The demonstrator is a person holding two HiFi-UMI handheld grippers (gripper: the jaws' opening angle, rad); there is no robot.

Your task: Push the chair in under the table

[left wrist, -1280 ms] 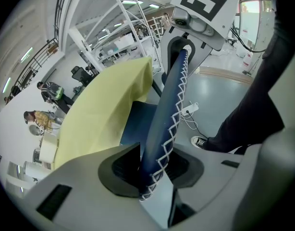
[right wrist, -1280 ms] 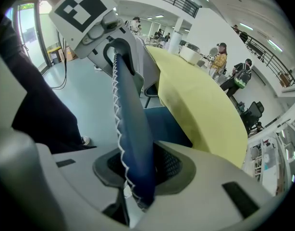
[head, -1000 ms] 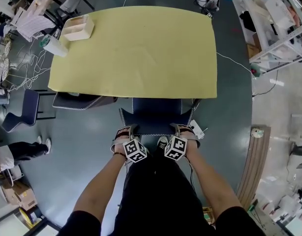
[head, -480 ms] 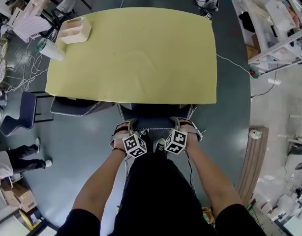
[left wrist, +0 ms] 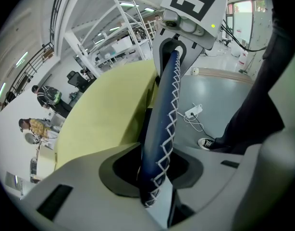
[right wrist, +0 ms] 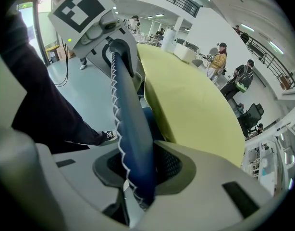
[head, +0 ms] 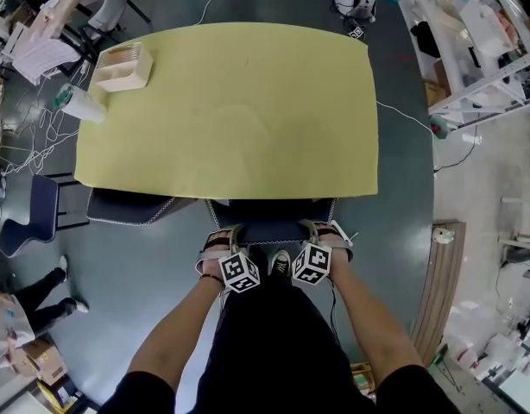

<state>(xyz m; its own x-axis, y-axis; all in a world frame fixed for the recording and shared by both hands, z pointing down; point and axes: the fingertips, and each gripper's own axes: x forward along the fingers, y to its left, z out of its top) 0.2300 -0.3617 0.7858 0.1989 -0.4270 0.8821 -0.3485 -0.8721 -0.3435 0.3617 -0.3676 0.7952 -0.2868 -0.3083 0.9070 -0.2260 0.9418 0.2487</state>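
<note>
So, yellow table (head: 230, 110) fills the middle; the blue chair (head: 271, 224) sits at its near edge, seat mostly under. My left gripper (head: 220, 240) and right gripper (head: 324, 234) each clamp the backrest's (left wrist: 162, 124) top rim, one per end, for an even shove. No readable writing, only square markers (head: 240, 271).
</note>
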